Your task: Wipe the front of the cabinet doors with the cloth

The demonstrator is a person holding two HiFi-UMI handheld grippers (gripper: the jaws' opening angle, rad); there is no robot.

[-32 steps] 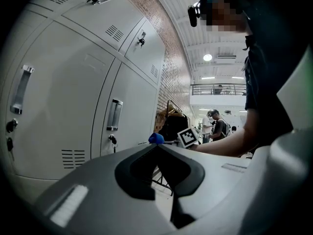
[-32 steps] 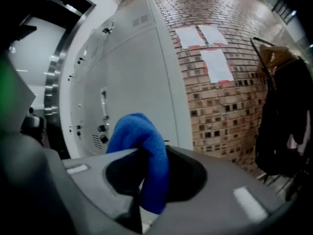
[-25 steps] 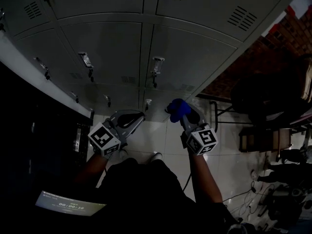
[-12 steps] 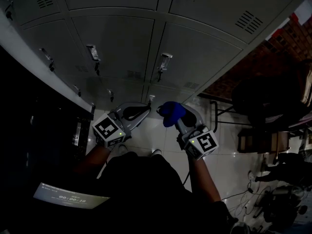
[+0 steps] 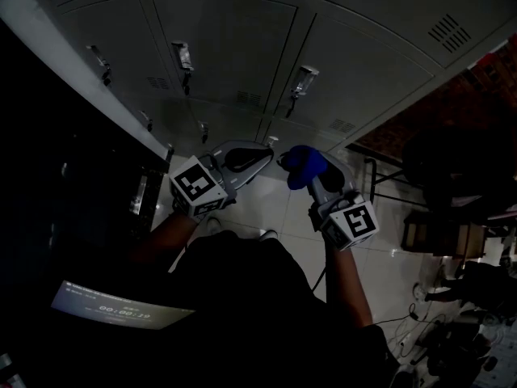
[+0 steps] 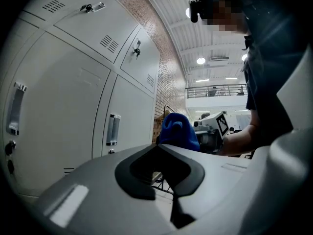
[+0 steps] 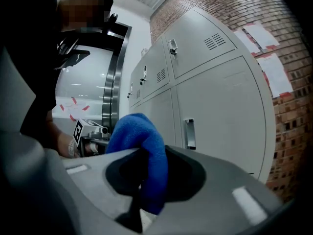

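Grey metal cabinet doors [image 5: 226,39] with vents and handles fill the top of the head view. A blue cloth [image 5: 304,166] is bunched in my right gripper [image 5: 300,168], which is shut on it just short of the lowest doors. In the right gripper view the cloth [image 7: 146,151] hangs folded between the jaws, with the doors [image 7: 220,106] to the right. My left gripper [image 5: 260,152] sits beside it, shut with nothing in it. In the left gripper view its jaws meet in front of a door [image 6: 58,111], with the cloth [image 6: 177,130] beyond them.
A dark doorway frame [image 5: 73,136] borders the cabinets on the left. White floor tiles [image 5: 283,208] lie below the grippers. A brick wall [image 5: 436,111], a dark chair [image 5: 452,168] and cables [image 5: 452,338] are at the right. A lit screen [image 5: 121,307] shows at lower left.
Both grippers have come up and a little right in the head view, closer to the lower doors. The cloth stays clamped in the right gripper.
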